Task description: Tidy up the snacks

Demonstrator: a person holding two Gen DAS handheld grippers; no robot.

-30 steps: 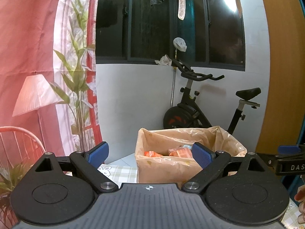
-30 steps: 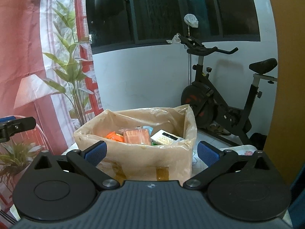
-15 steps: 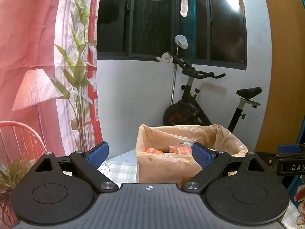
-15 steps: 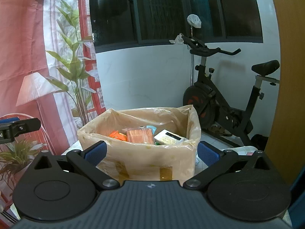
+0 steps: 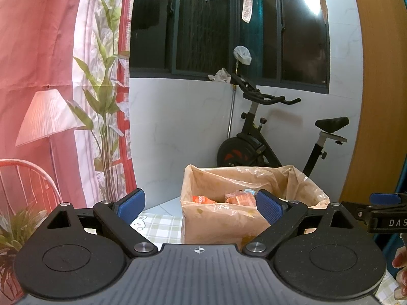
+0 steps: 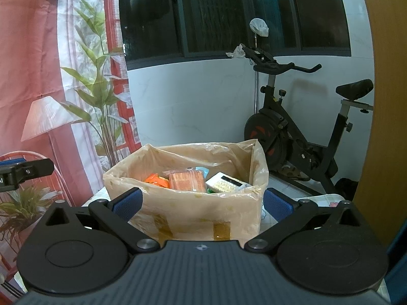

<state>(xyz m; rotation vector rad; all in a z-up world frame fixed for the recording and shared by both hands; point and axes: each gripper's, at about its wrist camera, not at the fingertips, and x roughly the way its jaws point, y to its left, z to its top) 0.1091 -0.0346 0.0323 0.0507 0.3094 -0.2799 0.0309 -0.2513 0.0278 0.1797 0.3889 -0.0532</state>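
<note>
A cardboard box lined with a tan plastic bag [image 6: 183, 203] stands on the table ahead of both grippers; it also shows in the left wrist view [image 5: 221, 218]. Inside lie an orange packet [image 6: 156, 180], an orange-pink wrapped snack [image 6: 188, 181] and a white box with yellow dots [image 6: 226, 184]. My right gripper [image 6: 201, 204] is open and empty, just in front of the box. My left gripper [image 5: 201, 206] is open and empty, a little left of the box. The right gripper's fingertip [image 5: 384, 199] shows at the right edge of the left view.
The table has a green checked cloth [image 5: 157, 225]. An exercise bike [image 6: 292, 132] stands behind the box by a white wall. A pink curtain with plant print [image 5: 63, 76] hangs at the left. A wooden panel [image 6: 389, 101] rises at the right.
Both views have shifted slightly: the box sits a little lower and the cameras have tilted up a bit. Both grippers stay open and empty.
</note>
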